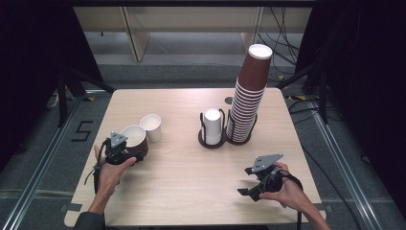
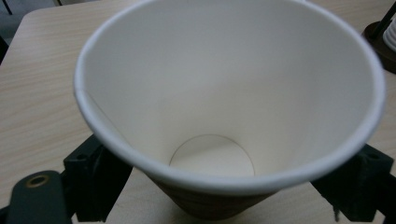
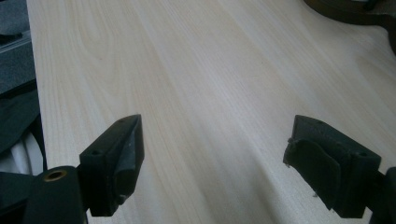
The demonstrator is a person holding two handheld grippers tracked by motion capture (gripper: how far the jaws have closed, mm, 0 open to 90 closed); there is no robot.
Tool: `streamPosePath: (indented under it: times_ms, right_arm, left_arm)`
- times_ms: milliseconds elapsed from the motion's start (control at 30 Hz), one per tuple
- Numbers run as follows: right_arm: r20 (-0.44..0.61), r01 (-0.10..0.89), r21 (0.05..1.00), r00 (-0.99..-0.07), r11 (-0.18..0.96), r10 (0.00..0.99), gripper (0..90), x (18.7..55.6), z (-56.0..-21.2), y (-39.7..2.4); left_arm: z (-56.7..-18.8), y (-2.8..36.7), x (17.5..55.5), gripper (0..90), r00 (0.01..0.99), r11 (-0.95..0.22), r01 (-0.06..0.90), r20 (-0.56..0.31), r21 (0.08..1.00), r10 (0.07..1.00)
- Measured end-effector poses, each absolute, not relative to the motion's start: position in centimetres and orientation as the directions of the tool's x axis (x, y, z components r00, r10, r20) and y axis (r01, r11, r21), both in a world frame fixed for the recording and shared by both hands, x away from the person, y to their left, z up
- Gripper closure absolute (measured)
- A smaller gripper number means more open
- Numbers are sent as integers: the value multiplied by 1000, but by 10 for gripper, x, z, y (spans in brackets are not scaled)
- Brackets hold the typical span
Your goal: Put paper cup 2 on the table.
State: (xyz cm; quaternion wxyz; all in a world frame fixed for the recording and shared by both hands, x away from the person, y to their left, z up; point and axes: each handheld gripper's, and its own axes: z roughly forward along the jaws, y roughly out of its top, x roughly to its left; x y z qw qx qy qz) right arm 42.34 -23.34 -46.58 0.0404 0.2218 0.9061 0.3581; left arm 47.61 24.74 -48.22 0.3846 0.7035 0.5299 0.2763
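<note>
Left gripper [image 1: 125,152] at the bench's [image 1: 191,167] near-left part, jaws set either side of a brown paper cup [image 2: 224,107] with a white inside; cup standing upright on the bench, mouth open toward the camera in the left gripper view; jaws about half closed around its lower wall, firm contact not clear enough to tell. Just beside that cup, farther back, a small white cup [image 1: 151,126]. Right gripper [image 1: 250,188] held low at the near-right, jaws wide apart with nothing between them, bare wood under them. Mid-bench, a dark holder [image 1: 211,140] with white cups, and next to it a tall leaning stack of brown cups [image 1: 249,96].
</note>
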Motion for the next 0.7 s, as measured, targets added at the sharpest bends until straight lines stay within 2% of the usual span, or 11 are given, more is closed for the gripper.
streamPosePath:
  times_ms: [300,700]
  right_arm:
    - [93,372,661,-903,652,420,193,422,-467,-233]
    - [93,372,660,-903,653,420,191,421,-468,-235]
  left_arm:
    - [-498,252,467,147,284,-139,570,-35,810,958]
    - [-494,251,442,147,273,-144,582,-25,800,962]
